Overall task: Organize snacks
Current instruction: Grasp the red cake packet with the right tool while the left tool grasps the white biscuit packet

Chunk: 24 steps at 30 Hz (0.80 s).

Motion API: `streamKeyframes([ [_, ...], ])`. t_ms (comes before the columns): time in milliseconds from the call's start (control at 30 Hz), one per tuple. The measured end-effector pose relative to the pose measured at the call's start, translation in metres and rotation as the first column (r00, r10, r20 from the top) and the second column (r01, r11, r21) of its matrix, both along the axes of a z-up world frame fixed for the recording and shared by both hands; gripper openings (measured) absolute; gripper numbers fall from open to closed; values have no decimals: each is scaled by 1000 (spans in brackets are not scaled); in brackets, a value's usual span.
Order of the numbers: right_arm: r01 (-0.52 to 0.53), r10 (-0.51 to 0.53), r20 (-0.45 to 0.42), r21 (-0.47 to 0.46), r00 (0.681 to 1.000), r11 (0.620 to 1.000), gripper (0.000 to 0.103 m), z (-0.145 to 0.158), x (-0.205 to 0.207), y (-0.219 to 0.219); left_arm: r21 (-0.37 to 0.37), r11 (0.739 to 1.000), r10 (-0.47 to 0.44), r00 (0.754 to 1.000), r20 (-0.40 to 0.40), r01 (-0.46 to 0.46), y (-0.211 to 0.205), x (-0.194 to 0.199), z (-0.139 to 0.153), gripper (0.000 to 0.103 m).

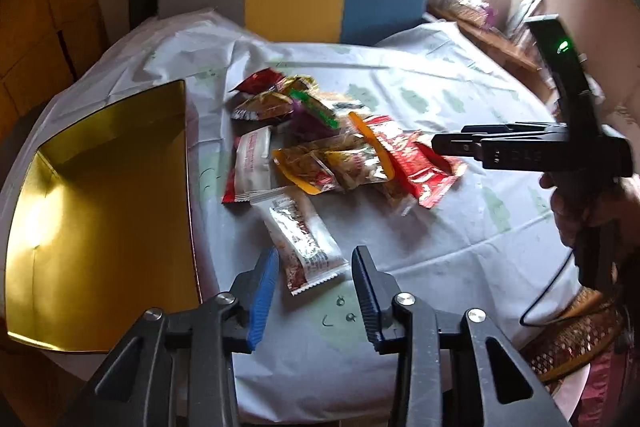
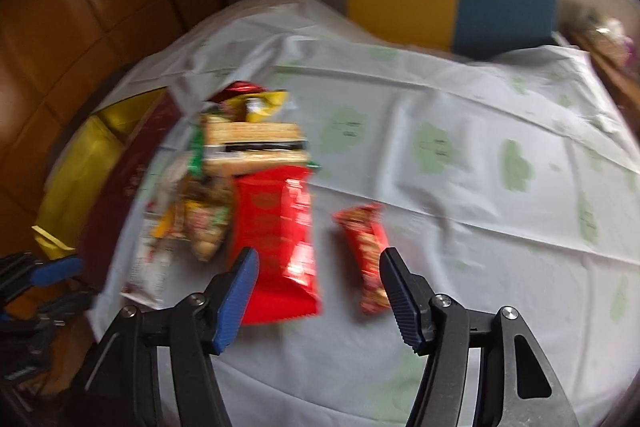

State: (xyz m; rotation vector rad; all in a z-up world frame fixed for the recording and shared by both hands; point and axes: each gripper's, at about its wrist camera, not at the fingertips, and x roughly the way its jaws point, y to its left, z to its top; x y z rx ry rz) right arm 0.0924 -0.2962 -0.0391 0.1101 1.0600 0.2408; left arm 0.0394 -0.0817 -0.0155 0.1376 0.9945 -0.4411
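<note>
Snacks (image 1: 320, 151): crinkly glossy packets; gold-lined box (image 1: 100, 207).

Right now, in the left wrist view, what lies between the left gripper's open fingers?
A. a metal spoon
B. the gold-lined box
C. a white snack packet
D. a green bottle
C: the white snack packet lies on the tablecloth with its near end between the fingers of the left gripper; the gold-lined box sits off to the left.

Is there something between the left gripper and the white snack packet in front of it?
Nothing visible. The white snack packet lies on the tablecloth right ahead of the open left gripper, its near end between the fingertips.
</note>
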Motion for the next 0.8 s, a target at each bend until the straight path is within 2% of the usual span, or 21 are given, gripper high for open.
streamKeyframes([
  [133, -103, 102, -34, -15, 994, 995, 64, -15, 10, 26, 13, 1000, 2, 1000, -25, -1, -3, 3, -7, 39],
  [233, -128, 126, -50, -48, 991, 991, 64, -25, 16, 37, 8, 1000, 17, 999, -46, -17, 2, 6, -12, 39],
  [267, -124, 120, -53, -72, 991, 990, 62, -28, 17, 38, -3, 1000, 22, 999, -49, -22, 5, 7, -12, 39],
  [300, -120, 115, -61, -95, 992, 988, 48, -32, 16, 38, -10, 1000, 28, 998, -52, -28, 6, 8, -13, 39],
  [400, -99, 94, -62, -89, 994, 991, 42, -26, 15, 32, -17, 999, 44, 997, -61, -45, 10, 11, -16, 39],
  [600, 2, -8, -73, -88, 997, 996, 42, -16, 17, 10, 8, 1000, 26, 998, -57, -26, 1, 17, -19, 40],
  [733, 28, -35, -78, -82, 996, 996, 42, -14, 18, 5, 64, 998, 13, 998, -65, -9, -13, 23, -26, 41],
  [800, 25, -29, -67, -66, 997, 997, 42, -11, 18, 3, 105, 994, 20, 998, -59, -13, -20, 26, -31, 48],
])
